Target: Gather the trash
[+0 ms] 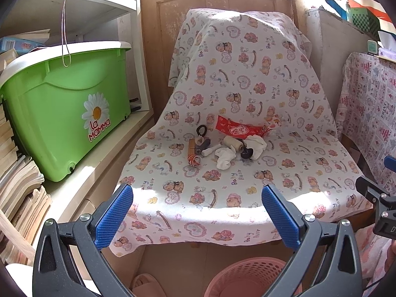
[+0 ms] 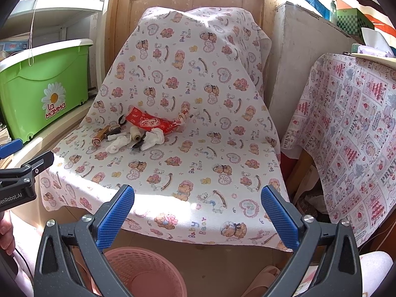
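At mid-frame, soft matt printed cloth (image 1: 247, 79) drapes the seat, with a glossy red wrapper (image 1: 237, 129) and crumpled white tissue (image 1: 225, 158) on it. The upper-left green bin (image 1: 69, 113) is smooth shiny plastic. The bottom pink basket (image 2: 138, 272) is perforated plastic. The fingers (image 1: 115, 219) carry textured blue pads on matt black frames.

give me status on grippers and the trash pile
Left gripper and right gripper open, empty. Trash pile untouched on cloth. Pink basket below. Path clear.

So I've got a chair (image 1: 247, 57) draped in a teddy-bear cloth (image 1: 222, 185). On the seat: a red wrapper (image 1: 238, 129), crumpled white tissues (image 1: 224, 158), a cream spool (image 1: 232, 143), and a small brown roll (image 1: 191, 148), all bunched together.
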A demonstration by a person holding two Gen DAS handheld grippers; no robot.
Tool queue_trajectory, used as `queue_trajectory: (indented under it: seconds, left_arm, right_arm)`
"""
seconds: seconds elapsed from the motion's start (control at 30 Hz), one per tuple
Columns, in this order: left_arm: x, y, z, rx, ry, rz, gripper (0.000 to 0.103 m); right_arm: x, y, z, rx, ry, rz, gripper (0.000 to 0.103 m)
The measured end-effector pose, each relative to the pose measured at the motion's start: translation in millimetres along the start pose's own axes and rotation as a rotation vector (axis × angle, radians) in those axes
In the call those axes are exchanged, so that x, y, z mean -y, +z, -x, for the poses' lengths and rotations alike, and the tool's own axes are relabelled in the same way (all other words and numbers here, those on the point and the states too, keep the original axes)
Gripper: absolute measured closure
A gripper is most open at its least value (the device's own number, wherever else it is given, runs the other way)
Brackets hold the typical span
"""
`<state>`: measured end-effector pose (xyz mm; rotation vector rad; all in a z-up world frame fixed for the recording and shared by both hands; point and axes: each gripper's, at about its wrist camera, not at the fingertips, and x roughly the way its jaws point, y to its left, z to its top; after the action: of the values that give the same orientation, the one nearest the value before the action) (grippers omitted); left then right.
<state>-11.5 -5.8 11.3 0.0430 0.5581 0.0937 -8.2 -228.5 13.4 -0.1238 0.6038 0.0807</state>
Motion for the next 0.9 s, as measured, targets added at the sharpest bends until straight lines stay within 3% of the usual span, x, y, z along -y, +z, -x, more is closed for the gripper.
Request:
queue_trajectory:
  seconds: [0.57,0.77,0.83,0.9]
  left_arm:
    - [1.8,-1.8,-1.0,-0.003,-0.011,-0.005,0.0]
    - [6.4,-7.7,-14.5,-0.074,0.003,-0.047,0.001]
    - [5.6,-12.4,-25.2,-0.136,-0.029,-0.034,0.005]
    - [-0.5,-16.9,-35.2,-0.186,-0.076,0.026,0.029]
  right_arm:
    - [3.1,1.4,0.1,-0.01,0.01,-0.018,0.0]
    - [-0.3,0.5,-4.8,-0.061,0.046,0.003,0.0]
    - [-3.0,0.1,-8.4,-0.077,0.059,0.018,0.002]
    - [-4.6,1.6,-10.4,-0.085,0.08,0.026,0.014]
